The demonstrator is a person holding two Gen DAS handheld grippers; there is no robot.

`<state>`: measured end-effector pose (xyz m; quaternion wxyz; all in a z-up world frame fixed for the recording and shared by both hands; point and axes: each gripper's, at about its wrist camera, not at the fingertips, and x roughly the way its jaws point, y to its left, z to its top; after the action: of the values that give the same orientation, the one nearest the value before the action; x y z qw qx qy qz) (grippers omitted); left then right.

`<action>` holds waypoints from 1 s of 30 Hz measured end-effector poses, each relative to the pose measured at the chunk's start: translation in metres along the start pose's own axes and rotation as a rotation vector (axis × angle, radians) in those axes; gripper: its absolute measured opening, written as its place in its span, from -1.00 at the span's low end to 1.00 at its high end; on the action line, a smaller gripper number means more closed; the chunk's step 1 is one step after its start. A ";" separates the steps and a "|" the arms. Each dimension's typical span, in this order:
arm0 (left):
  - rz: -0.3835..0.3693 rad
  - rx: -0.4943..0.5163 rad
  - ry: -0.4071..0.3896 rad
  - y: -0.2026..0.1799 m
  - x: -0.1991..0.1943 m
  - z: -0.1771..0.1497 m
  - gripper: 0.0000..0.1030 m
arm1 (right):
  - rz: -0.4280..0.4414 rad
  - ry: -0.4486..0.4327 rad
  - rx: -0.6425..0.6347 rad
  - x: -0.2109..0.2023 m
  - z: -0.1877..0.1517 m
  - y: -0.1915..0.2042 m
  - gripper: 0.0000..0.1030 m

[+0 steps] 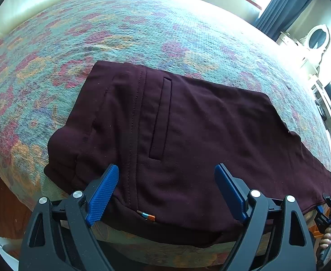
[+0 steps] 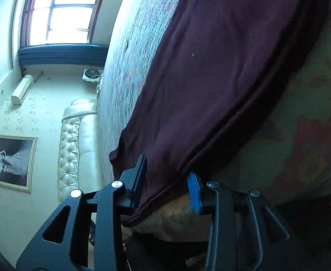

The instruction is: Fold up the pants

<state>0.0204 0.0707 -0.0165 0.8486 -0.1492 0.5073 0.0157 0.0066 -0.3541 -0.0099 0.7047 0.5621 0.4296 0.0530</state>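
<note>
Dark maroon pants [image 1: 188, 124] lie folded flat on the flowered bedcover [image 1: 120, 22], waist end near the bed's front edge, a slit pocket and a small orange tag [image 1: 146, 215] showing. My left gripper [image 1: 166, 169] hovers over that waist end, blue pads wide open, nothing between them. At the pants' far right corner my right gripper [image 1: 330, 212] is seen with a hand on it. In the right wrist view, rolled sideways, the right gripper [image 2: 167, 168] straddles the hem of the pants [image 2: 210, 67], one finger on each side of the cloth, a gap left between the pads.
A cream tufted headboard [image 2: 75, 149] stands at the far end of the bed. A window with dark curtains [image 1: 285, 6] and a white dresser with an oval mirror [image 1: 318, 38] are beyond the right side. Wooden floor [image 1: 5, 210] shows below the left corner.
</note>
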 end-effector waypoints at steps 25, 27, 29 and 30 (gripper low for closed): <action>0.064 0.137 -0.179 -0.027 -0.033 0.000 0.66 | -0.157 -0.290 -0.316 -0.188 0.109 0.023 0.29; 0.106 0.189 -0.209 -0.034 -0.036 0.002 0.66 | -0.273 -0.344 -0.315 -0.214 0.154 0.012 0.32; 0.139 0.206 -0.206 -0.034 -0.033 0.004 0.66 | -0.386 -0.352 -0.268 -0.222 0.190 -0.010 0.32; 0.146 0.198 -0.199 -0.031 -0.030 0.004 0.66 | -0.401 -0.323 -0.240 -0.221 0.204 -0.022 0.31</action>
<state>0.0145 0.0459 0.0187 0.9019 -0.0254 0.4292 0.0419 -0.0051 -0.6382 0.0919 0.8219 0.3798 0.4050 -0.1274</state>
